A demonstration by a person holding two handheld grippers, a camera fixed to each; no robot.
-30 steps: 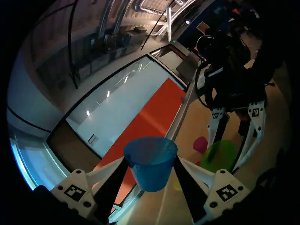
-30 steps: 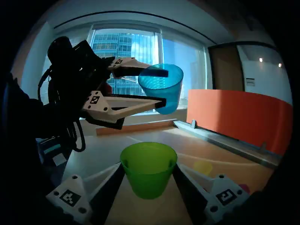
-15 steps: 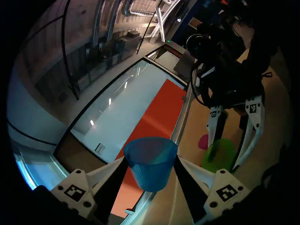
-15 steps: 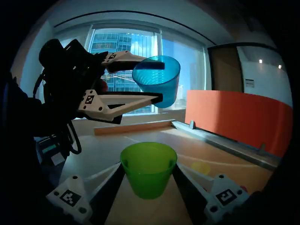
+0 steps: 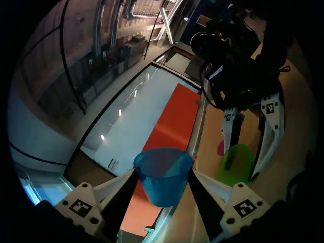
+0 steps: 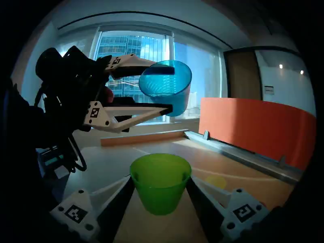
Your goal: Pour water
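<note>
My left gripper (image 5: 162,184) is shut on a translucent blue cup (image 5: 163,176). In the right gripper view that blue cup (image 6: 166,91) hangs high in the air, tipped with its mouth turned toward the camera, and the left gripper (image 6: 162,91) holds it by both fingers. My right gripper (image 6: 160,190) is shut on a green cup (image 6: 160,186), upright and low over the wooden table (image 6: 243,170). The green cup (image 5: 236,165) and the right gripper (image 5: 243,162) also appear in the left gripper view, below and to the right of the blue cup. No water is visible.
An orange partition (image 6: 259,129) with a metal rail runs along the table's right side. A pink cup (image 5: 220,148) and a yellowish round item (image 6: 214,181) lie on the table. Large windows (image 6: 133,48) stand behind. A person's dark sleeve (image 6: 24,133) is at the left.
The left gripper has tilted the blue cup further, turning its mouth more toward the green cup, and shifted it slightly left and up. The green cup has held still.
</note>
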